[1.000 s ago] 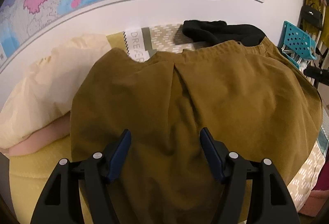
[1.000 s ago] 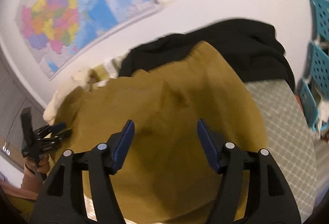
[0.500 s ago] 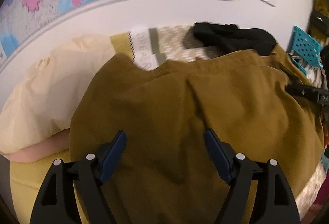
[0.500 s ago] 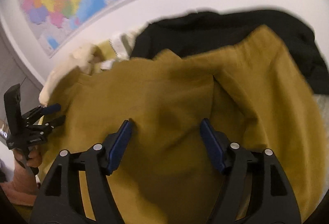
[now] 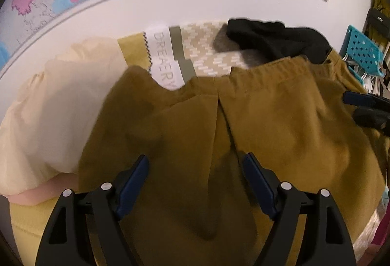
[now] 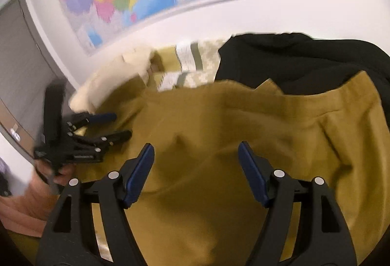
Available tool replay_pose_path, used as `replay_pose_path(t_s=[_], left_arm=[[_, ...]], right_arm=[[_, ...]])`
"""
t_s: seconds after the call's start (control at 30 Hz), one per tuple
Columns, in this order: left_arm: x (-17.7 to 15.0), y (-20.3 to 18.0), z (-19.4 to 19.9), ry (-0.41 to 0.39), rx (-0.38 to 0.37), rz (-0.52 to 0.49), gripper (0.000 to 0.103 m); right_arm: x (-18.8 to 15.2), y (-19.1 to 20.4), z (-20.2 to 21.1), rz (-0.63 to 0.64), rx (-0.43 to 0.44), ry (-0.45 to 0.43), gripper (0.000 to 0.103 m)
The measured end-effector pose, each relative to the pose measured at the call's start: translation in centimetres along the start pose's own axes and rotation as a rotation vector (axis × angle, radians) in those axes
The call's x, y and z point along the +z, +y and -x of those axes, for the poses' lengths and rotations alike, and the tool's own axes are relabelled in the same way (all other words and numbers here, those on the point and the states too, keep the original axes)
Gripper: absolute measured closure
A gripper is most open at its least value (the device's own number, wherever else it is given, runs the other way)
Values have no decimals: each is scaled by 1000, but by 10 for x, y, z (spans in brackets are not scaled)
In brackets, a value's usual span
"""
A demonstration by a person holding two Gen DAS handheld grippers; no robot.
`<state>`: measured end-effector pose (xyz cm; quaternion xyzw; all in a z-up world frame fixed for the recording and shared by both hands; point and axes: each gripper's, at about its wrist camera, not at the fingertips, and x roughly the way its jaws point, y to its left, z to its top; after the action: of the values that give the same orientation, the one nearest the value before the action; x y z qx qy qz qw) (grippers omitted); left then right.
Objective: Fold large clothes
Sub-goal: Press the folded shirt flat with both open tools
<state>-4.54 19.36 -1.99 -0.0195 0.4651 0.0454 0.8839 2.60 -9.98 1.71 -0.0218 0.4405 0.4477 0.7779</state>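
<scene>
The near hem of the mustard-brown garment (image 5: 268, 124) is cut off by the bottom edge in both wrist views, so how far it reaches toward the person cannot be told. It lies spread flat on the patterned bedspread (image 5: 207, 46), directly ahead of and beneath both grippers, with its waistband at the far side. To the left of the left gripper (image 5: 195, 168), a cream garment (image 5: 53, 107) covers most of a pink one (image 5: 43, 195), of which only a strip shows. Only the left wrist view takes in the teal perforated basket (image 5: 363, 51) at far right, and it catches just the blue-padded finger ends of the right gripper (image 5: 365, 107) at its right rim. The right wrist view is blurred; on its left side it shows the left gripper (image 6: 117, 127) from the side and part of the hand (image 6: 53, 173) holding it, which the left view does not. The black garment (image 6: 304, 58) lies beyond the brown one, ahead and to the right, partly under it. Both grippers point forward over the cloth, tilted down, their fingers spread wide apart with nothing between them; the right gripper (image 6: 196, 156) hovers over a small raised wrinkle.
</scene>
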Motion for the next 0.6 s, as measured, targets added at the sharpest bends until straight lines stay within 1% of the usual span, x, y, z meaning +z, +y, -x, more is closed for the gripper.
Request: replay_pose_path(t_s=[0.1, 0.2, 0.33, 0.4, 0.47, 0.6], left_arm=[[-2, 4, -1, -7, -15, 11, 25], [-3, 2, -1, -7, 3, 8, 25], [-7, -2, 6, -15, 30, 0, 25], [-11, -2, 11, -21, 32, 5, 25], [-16, -3, 17, -32, 39, 1, 25], [-28, -2, 28, -47, 24, 8, 25]], right_arm=[[-6, -13, -27, -36, 12, 64, 32], [-11, -21, -28, -76, 49, 57, 33], [-13, -17, -13, -73, 31, 41, 32], [-16, -16, 0, -74, 35, 22, 28], [-23, -19, 19, -83, 33, -3, 28], [-33, -32, 50, -125, 30, -50, 28]])
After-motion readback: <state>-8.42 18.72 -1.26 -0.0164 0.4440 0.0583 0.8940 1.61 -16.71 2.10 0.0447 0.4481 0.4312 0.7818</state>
